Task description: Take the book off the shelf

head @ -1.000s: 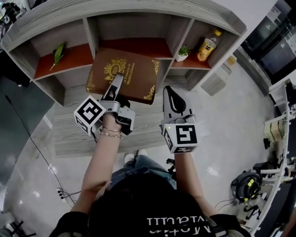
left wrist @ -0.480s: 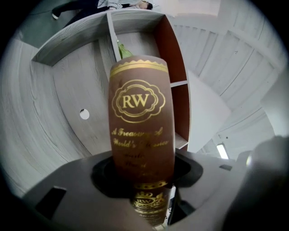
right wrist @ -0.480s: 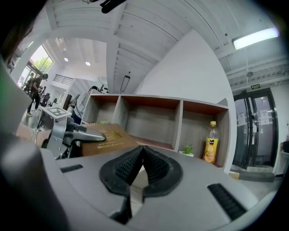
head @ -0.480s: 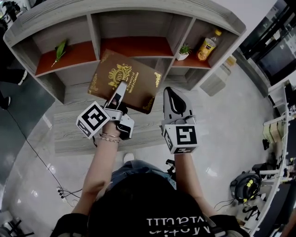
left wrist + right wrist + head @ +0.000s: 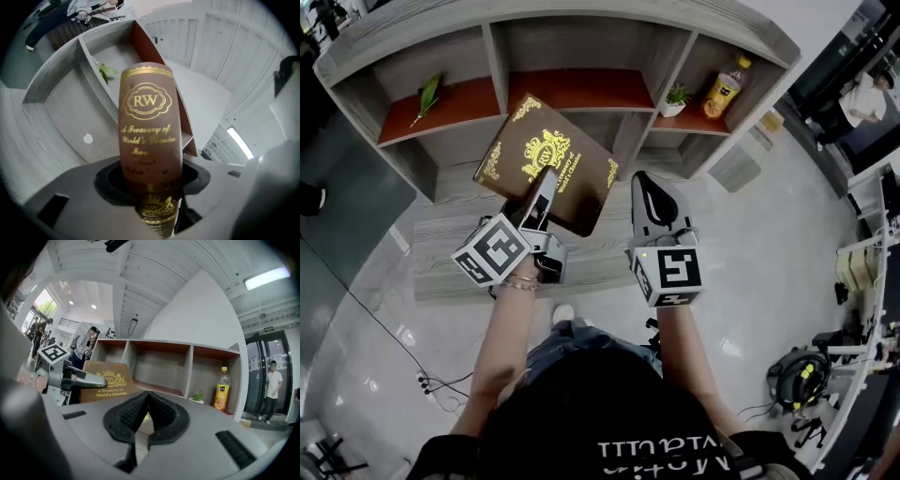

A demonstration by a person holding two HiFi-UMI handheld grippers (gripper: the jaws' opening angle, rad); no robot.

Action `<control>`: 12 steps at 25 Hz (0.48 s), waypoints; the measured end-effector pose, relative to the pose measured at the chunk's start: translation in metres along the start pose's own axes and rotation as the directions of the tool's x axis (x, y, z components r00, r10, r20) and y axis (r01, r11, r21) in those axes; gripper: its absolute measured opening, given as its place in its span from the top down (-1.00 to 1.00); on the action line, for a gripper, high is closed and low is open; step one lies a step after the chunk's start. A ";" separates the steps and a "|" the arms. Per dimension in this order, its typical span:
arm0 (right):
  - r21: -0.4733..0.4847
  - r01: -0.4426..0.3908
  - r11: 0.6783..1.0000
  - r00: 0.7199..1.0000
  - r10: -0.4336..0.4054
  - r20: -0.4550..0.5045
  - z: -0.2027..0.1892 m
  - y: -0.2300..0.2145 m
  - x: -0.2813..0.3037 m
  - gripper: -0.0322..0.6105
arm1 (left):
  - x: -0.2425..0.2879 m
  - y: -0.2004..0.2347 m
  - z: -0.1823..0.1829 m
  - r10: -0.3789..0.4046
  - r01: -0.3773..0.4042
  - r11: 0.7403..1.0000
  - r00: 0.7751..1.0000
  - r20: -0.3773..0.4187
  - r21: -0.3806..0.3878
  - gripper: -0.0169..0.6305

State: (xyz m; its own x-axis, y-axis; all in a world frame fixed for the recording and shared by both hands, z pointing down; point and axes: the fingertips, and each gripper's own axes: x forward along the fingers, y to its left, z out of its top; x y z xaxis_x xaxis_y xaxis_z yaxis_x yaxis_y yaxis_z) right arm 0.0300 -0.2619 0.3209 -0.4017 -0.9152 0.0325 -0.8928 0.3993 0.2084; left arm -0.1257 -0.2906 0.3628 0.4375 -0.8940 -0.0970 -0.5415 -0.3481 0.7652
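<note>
Book (image 5: 546, 155): brown hardcover with a gold RW crest and corner ornaments. It is clear of the shelf (image 5: 572, 47), tilted in front of the middle bay, and clamped at its lower edge by the left hand-held gripper (image 5: 547, 180). Right hand-held gripper (image 5: 649, 192) is clenched on nothing, just beside the book. Leaf (image 5: 427, 97) lies in the left bay; potted plant (image 5: 675, 97) and orange bottle (image 5: 723, 86) stand in the right bay.
</note>
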 end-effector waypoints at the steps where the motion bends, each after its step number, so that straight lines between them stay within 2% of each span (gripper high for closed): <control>1: 0.001 -0.003 1.000 1.000 0.003 0.002 0.000 0.000 0.000 0.85 | -0.001 0.001 0.002 0.012 -0.012 1.000 1.000 0.003 0.028 0.24; 8: -0.001 -0.031 1.000 0.999 0.031 0.016 0.002 0.006 0.004 0.85 | -0.008 0.000 0.010 0.056 -0.059 0.981 0.998 0.018 0.187 0.24; 12: 0.000 -0.034 0.999 0.999 0.034 0.031 0.005 0.005 0.006 0.85 | -0.010 -0.004 0.013 0.077 -0.081 0.955 0.997 0.023 0.285 0.24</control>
State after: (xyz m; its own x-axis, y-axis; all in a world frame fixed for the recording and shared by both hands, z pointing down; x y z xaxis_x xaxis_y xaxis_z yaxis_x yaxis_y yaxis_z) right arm 0.0218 -0.2651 0.3170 -0.4382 -0.8988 0.0095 -0.8785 0.4305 0.2071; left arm -0.1368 -0.2839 0.3526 0.3779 -0.9244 -0.0521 -0.7571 -0.3409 0.5573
